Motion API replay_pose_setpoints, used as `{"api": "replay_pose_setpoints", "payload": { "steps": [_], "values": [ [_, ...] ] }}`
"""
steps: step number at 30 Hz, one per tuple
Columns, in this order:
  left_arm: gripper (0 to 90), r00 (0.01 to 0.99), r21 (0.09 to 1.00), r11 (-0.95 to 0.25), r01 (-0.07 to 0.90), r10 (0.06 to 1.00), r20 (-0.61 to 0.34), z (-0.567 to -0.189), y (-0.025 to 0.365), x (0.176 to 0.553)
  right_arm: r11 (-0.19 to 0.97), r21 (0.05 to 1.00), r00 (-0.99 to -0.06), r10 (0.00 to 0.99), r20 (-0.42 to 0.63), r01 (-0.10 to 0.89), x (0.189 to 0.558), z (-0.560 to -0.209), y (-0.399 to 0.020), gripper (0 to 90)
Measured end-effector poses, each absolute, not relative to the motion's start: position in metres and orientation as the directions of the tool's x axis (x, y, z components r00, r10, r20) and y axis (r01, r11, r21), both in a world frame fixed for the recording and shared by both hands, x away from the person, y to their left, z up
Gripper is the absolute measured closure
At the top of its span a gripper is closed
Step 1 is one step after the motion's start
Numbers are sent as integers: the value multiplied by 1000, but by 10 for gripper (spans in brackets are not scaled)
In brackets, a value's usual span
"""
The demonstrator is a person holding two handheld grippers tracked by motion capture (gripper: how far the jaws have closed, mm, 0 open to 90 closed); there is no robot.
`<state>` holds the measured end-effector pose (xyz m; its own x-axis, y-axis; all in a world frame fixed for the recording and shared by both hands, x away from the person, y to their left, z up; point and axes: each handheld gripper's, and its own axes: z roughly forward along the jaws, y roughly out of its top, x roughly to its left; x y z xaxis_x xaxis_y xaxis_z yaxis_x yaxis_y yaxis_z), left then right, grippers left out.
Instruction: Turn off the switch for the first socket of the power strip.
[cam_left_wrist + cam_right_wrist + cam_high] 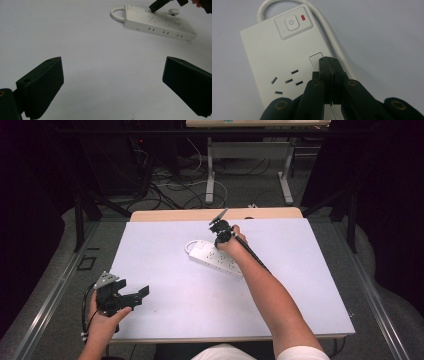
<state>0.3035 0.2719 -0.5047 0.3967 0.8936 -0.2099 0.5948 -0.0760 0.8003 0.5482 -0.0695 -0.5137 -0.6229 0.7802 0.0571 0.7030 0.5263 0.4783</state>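
A white power strip (212, 256) lies flat on the white table top (200, 305), a little behind its middle. Its power button (291, 22) and lit red lamp (303, 17) are at the end where the white cord (329, 32) loops out. My right gripper (329, 61) is shut with nothing between its jaws. Its tips point down at a small rectangular mark near that end of the strip (274, 57), and I cannot tell if they touch it. My left gripper (112, 65) is open and empty, held at the table's near left corner (138, 296), far from the strip (155, 23).
The table's wooden back edge (215, 214) shows behind the white top. Beyond it, loose cables (170, 190) lie on the floor by the legs of another table (210, 175). Metal rails (55, 295) run along the floor on both sides.
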Motion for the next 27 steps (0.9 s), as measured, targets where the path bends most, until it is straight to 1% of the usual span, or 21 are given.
{"api": "replay_pose_setpoints", "payload": {
  "steps": [2,4,9,11,12,15,18,19,20,23,24,27],
  "values": [
    [35,396,800,-77,595,894,-209,-505,272,303,531,496,-632,773,48,687,549,-515,-70,900],
    [35,394,801,-73,594,894,-211,-505,272,304,520,489,-621,781,59,700,548,-515,-69,900],
    [35,392,799,-75,597,896,-209,-505,272,303,523,495,-628,776,58,693,548,-515,-69,900],
    [36,386,803,-67,592,898,-210,-506,272,303,546,494,-643,765,34,677,549,-515,-70,900],
    [36,389,799,-72,597,897,-211,-505,272,303,536,483,-629,776,39,692,548,-514,-69,900],
    [37,389,796,-74,600,897,-209,-506,273,302,537,492,-630,776,31,685,547,-515,-68,898],
    [37,387,798,-71,599,898,-211,-506,273,301,528,486,-624,780,45,696,548,-514,-69,883],
    [38,386,798,-71,598,898,-209,-506,273,301,540,477,-632,773,45,694,549,-514,-70,877],
    [38,388,799,-73,597,898,-208,-505,273,301,532,462,-621,782,52,709,548,-513,-69,873],
    [38,389,799,-73,597,897,-209,-505,273,301,532,491,-634,771,55,690,549,-515,-69,857],
    [38,388,799,-71,597,897,-210,-505,274,302,522,483,-623,780,62,703,548,-514,-68,853],
    [38,390,800,-69,596,896,-212,-506,273,303,534,484,-634,772,56,693,547,-514,-67,837]
  ]
}}
